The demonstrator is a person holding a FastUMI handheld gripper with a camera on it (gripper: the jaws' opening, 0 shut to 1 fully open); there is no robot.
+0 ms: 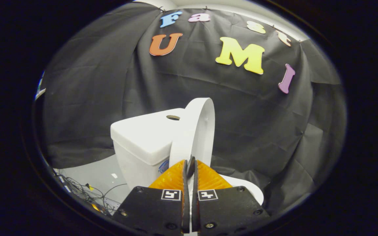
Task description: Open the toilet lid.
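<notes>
The toilet lid (198, 131) stood raised, nearly upright, at the middle of the frame, leaning toward the white tank (143, 137) just left of it. Its lower edge ran down into the narrow slit between the fingers of the hand-held gripper (190, 167) at bottom centre, which were drawn almost together on either side of that edge; whether both pressed on it could not be told. The seat rim (248, 190) curved out lower right of the fingers. Cables (87, 193) lay on the floor at lower left.
</notes>
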